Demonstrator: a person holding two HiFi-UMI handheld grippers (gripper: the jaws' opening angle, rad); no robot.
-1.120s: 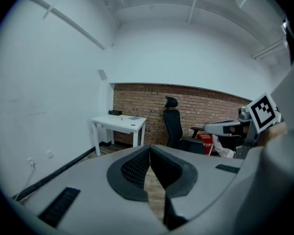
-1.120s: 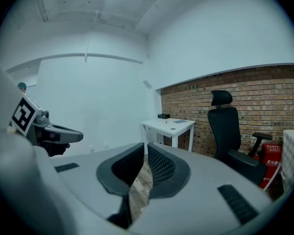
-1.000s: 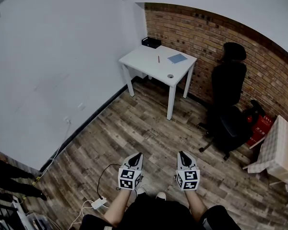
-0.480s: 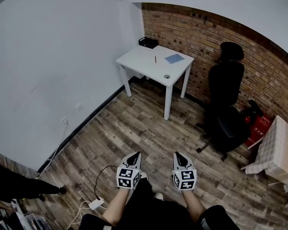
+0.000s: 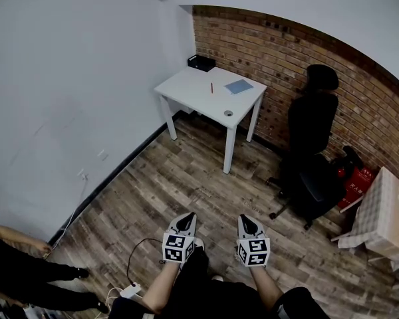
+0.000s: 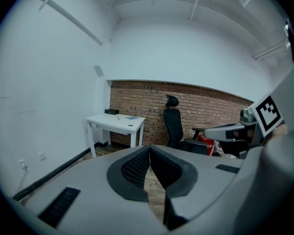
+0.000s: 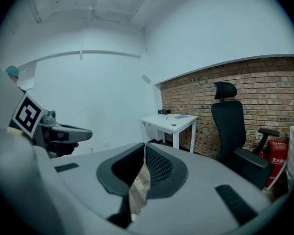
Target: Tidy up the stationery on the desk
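Note:
A white desk point(image 5: 186, 87) stands far off in the corner by the brick wall. On it lie a red pen point(image 5: 211, 87), a blue notebook point(image 5: 239, 86), a small round thing point(image 5: 228, 113) and a black box point(image 5: 201, 62). The desk point(image 6: 108, 120) also shows small in the left gripper view, and the desk point(image 7: 164, 120) again in the right gripper view. My left gripper point(image 5: 184, 222) and right gripper point(image 5: 247, 224) are held low in front of me, far from the desk. Both are shut with nothing between the jaws.
A black office chair point(image 5: 312, 151) stands right of the desk by the brick wall. A red object point(image 5: 352, 178) and a checked cloth-covered table point(image 5: 386, 211) sit at the right. A white power strip point(image 5: 130, 290) with cables lies on the wood floor. A person's legs point(image 5: 26, 271) show at the lower left.
The view has drifted back and left: the desk sits slightly farther away. The person at the lower left has stepped further into view. Both grippers stay shut, close together.

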